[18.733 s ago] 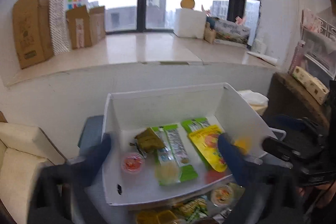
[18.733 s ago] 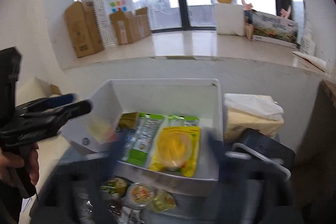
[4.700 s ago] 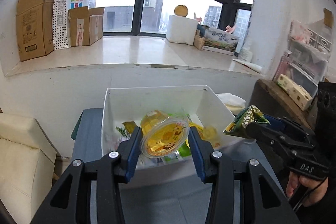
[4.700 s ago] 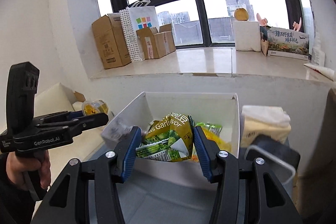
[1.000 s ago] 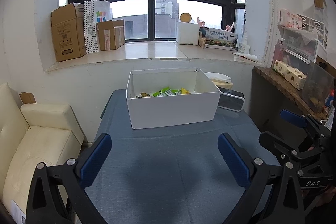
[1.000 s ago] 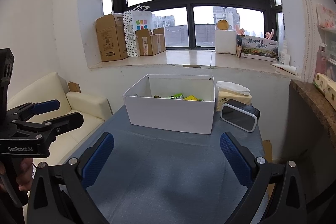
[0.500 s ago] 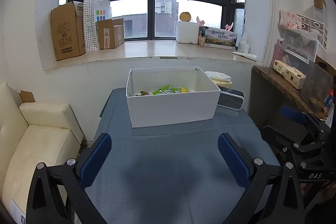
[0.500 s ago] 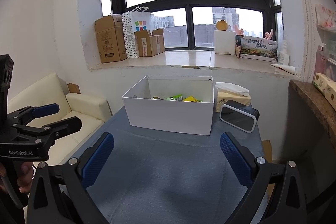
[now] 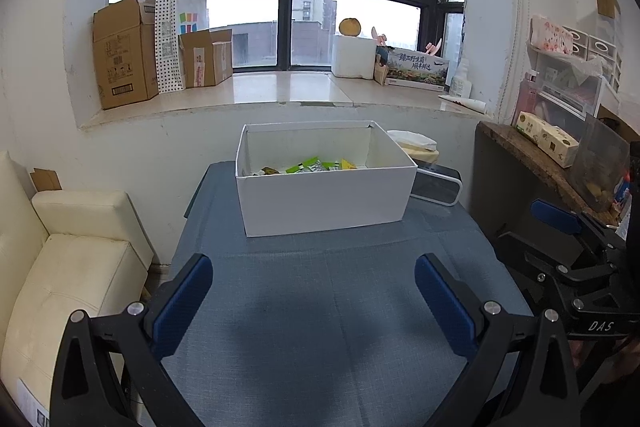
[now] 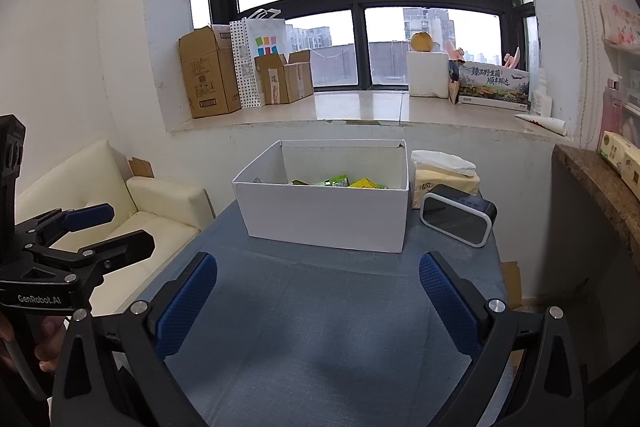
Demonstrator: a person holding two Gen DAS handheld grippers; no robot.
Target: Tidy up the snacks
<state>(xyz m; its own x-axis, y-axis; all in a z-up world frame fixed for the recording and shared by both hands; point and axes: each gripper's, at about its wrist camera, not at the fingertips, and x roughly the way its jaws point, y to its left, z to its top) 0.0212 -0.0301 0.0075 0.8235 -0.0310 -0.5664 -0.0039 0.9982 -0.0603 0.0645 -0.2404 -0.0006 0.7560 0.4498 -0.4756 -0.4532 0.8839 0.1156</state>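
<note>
Both grippers drawn back from the box since the earlier frames, snacks now released, left gripper (image 9: 314,301) wide open and empty, right gripper (image 10: 318,301) likewise, blue-grey table (image 9: 320,327) bare near them, white box (image 9: 326,201) at far edge, snack packets (image 9: 310,166) inside.

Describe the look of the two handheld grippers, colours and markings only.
Both are black plastic frames with silver bolt heads and two fingers faced with textured blue pads. The left gripper carries white "GenRobot.AI" lettering, seen from the right wrist view. The right gripper carries white "DAS" lettering, seen from the left wrist view.
</note>
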